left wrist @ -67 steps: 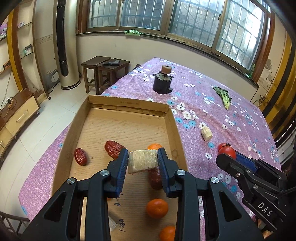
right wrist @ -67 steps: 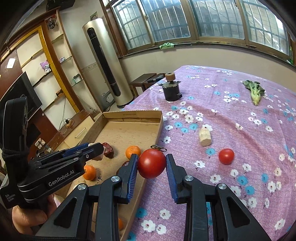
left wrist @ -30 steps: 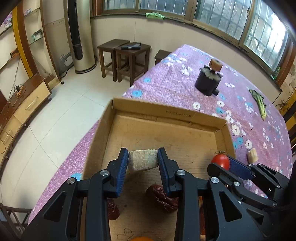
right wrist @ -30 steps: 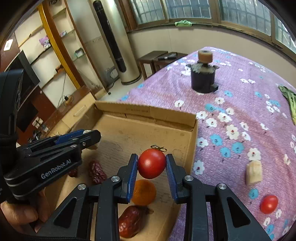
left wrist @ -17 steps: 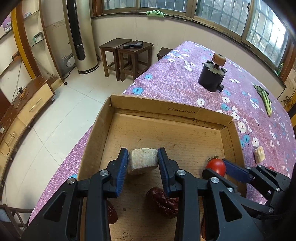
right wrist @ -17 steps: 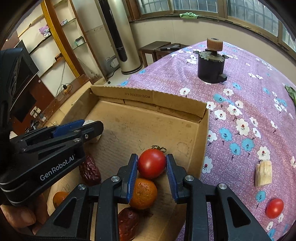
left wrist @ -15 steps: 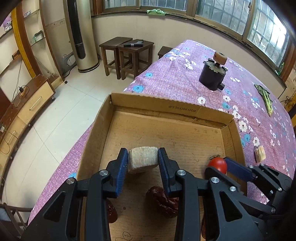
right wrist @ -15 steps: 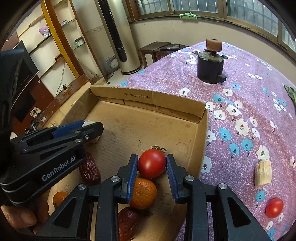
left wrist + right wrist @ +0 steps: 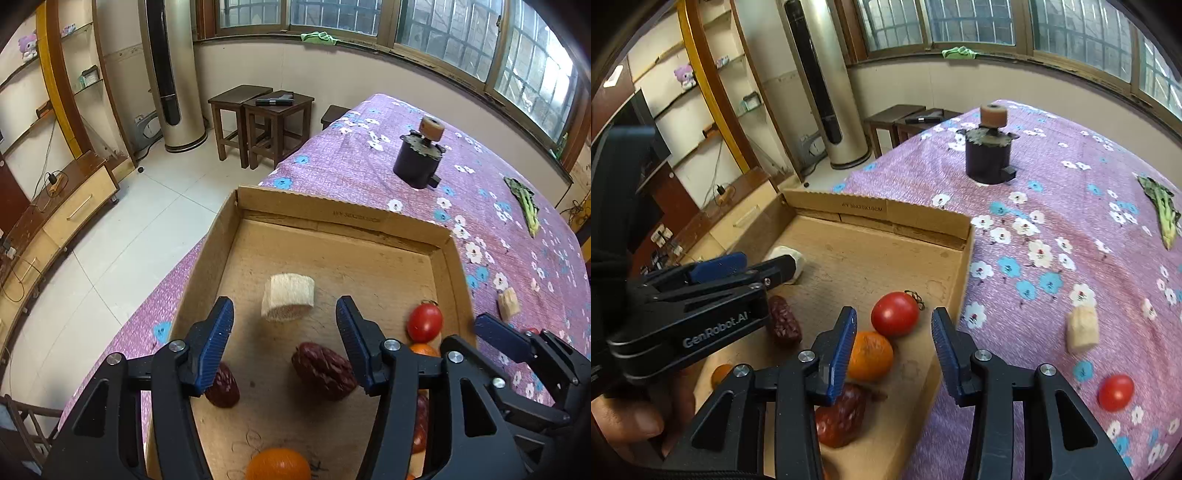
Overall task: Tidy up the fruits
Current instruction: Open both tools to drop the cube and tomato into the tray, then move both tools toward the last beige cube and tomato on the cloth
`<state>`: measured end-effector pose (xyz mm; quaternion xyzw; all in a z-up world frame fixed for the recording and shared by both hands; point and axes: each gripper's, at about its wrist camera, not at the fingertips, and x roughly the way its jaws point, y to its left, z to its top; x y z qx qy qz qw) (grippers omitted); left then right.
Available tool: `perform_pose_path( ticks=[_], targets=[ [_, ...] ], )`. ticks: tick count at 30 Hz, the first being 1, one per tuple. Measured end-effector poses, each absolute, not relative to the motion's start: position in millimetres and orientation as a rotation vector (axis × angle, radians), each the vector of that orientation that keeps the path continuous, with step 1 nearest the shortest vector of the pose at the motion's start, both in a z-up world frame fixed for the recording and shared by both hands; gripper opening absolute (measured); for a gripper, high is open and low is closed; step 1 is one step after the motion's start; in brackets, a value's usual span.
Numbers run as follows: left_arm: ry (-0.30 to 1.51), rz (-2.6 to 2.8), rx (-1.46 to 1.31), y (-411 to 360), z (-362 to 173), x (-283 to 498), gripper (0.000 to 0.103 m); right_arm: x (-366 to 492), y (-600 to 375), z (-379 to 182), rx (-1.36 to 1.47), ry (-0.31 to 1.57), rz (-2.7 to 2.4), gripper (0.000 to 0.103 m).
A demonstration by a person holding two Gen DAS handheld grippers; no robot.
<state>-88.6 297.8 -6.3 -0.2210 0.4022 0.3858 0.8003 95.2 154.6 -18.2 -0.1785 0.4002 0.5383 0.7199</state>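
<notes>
Both grippers hang over the cardboard box (image 9: 452, 258) with jaws wide and holding nothing: the left gripper (image 9: 284, 347) and the right gripper (image 9: 894, 345). Just beyond the right one, a tomato (image 9: 895, 314) rests against an orange (image 9: 870, 355) inside the box. Further in lies a pale chunk (image 9: 288, 301). Outside, on the purple worktop (image 9: 1052, 206), sit a second tomato (image 9: 1115, 392) and another chunk (image 9: 1081, 330).

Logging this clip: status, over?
Left gripper open, right gripper open. Pale chunk and tomato in box. Nothing blocking.
</notes>
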Motion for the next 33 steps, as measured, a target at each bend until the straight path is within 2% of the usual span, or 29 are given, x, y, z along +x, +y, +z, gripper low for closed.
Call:
perform_pose_path(
  ticks=[4, 15, 33],
  targets=[
    [0.846, 0.808, -0.478, 288, -1, -92, 0.057, 96, 133, -7, -0.356, 0.869, 1.184, 0.049],
    [0.829, 0.762, -0.475, 264, 11, -90, 0.057, 109, 84, -1, -0.305, 0.878, 1.143, 0.049],
    [0.823, 0.658, -0.443, 218, 26, -60, 0.059, 158, 19, -22, -0.237, 0.927, 1.017, 0.049]
  ],
)
